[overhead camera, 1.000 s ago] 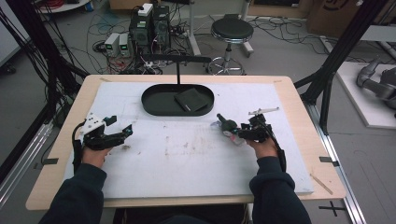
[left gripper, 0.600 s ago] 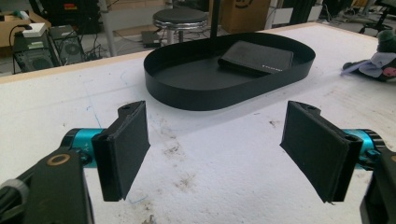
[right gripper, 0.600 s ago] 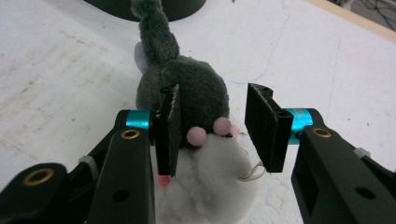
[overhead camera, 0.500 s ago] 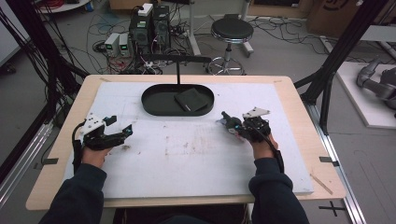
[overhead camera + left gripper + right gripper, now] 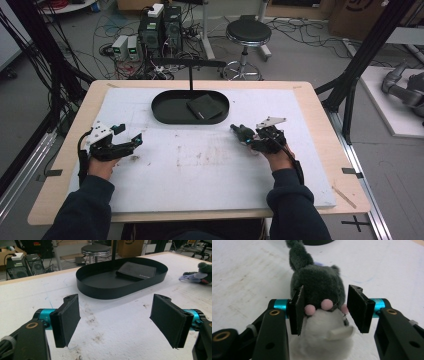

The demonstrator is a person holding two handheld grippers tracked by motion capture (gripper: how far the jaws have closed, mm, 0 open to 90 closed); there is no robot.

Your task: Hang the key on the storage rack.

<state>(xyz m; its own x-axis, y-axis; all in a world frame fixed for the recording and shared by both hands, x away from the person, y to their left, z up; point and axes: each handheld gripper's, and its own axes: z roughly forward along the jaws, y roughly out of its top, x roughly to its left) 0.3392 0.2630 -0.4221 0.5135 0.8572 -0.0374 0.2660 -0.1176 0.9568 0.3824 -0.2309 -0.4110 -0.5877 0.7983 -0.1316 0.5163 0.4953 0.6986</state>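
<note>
A grey and white plush toy (image 5: 317, 282) with pink paws lies on the white mat right of centre, and in the high view its grey end (image 5: 240, 131) points toward the tray. My right gripper (image 5: 324, 307) straddles it. Its jaws have just been opening: the left pad (image 5: 297, 311) rests against the fur and the right pad (image 5: 358, 307) stands slightly off it. Over the mat's left side, my left gripper (image 5: 116, 320) is held wide open with nothing between its jaws; the high view shows it (image 5: 129, 134) there too.
A black oval tray (image 5: 160, 112) sits at the back centre of the mat with a flat black wallet-like item (image 5: 206, 106) inside. From the left gripper view the tray (image 5: 112, 291) is straight ahead. A thin black post rises behind it.
The right gripper has edged slightly left around the plush toy. The left gripper has stayed where it was.
</note>
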